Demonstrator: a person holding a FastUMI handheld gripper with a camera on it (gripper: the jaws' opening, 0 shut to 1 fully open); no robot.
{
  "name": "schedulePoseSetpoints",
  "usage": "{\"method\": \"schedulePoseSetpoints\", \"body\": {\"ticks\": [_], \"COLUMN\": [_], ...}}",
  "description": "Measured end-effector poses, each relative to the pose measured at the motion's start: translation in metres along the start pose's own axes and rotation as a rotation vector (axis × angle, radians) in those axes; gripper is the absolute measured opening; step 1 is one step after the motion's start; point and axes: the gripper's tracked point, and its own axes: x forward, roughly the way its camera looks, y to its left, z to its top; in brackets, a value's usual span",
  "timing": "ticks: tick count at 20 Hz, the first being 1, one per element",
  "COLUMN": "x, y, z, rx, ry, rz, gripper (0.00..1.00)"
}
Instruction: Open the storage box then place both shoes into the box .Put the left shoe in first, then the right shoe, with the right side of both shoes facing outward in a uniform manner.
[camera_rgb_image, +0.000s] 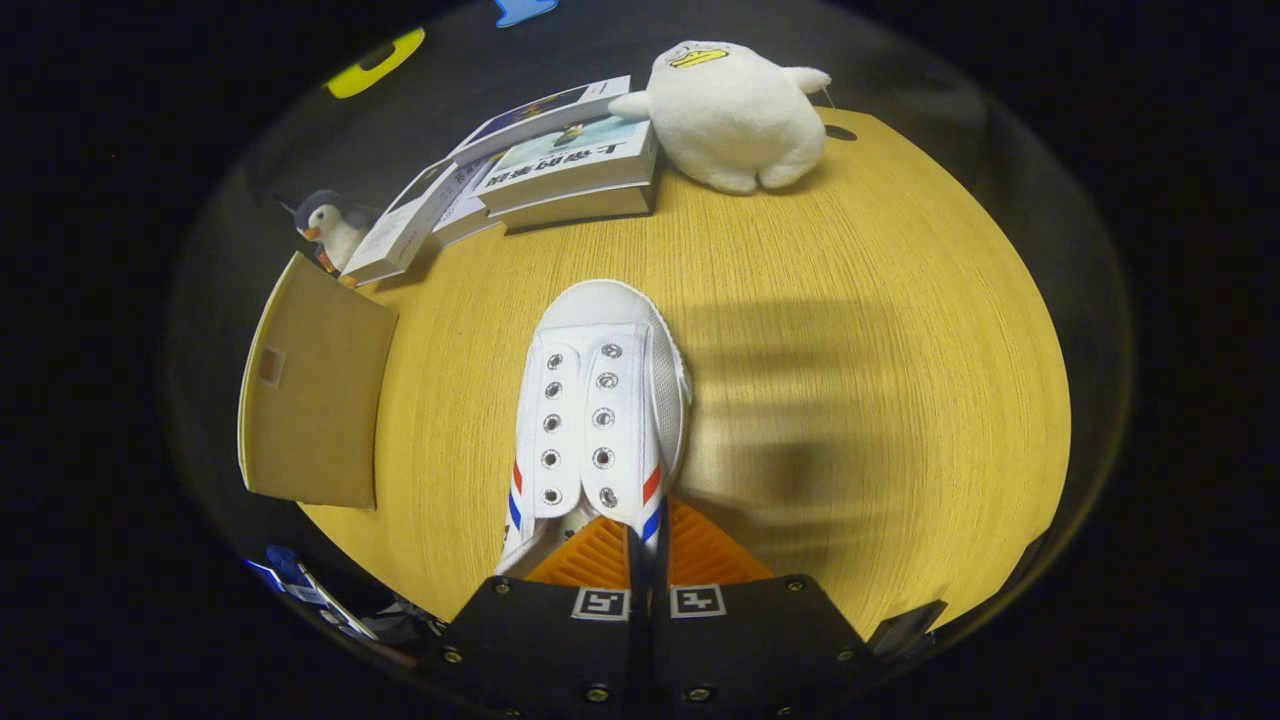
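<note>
The white canvas shoe (600, 410) sits on the wooden table (850, 400), toe pointing away from the gripper (647, 555), its heel end between the fingers. The fingers are nearly pressed together on the rear wall of the shoe by the red and blue stripes — it looks like a pinch on the collar, one finger inside and one outside, though the contact itself is partly hidden.

I judge the shoe to be light and soft: unlaced canvas that folds under pressure, with a stiffer rubber toe cap and sole. A grip on the thin collar should hold it, but the toe will probably droop and swing when lifted, so the heel counter or the sole edge would give a firmer hold.

To the shoe's left stands a tan cardboard panel (315, 395) at the table's edge — probably the storage box or its flap; I cannot tell which. Beyond the toe lie stacked books (560, 170), with a plush duck (735, 115) beside them and a small penguin toy (330, 228) behind the panel. To the shoe's right the table is bare, giving the most room to swing.
</note>
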Motion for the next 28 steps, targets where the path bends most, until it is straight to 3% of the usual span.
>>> {"method": "schedulePoseSetpoints", "body": {"ticks": [13, 28], "x": [-0.057, -0.109], "y": [0.038, 0.164], "z": [0.032, 0.064], "rx": [-0.023, -0.146], "ry": [-0.059, -0.090], "rz": [0.015, 0.083], "gripper": [0.00, 0.00]}}
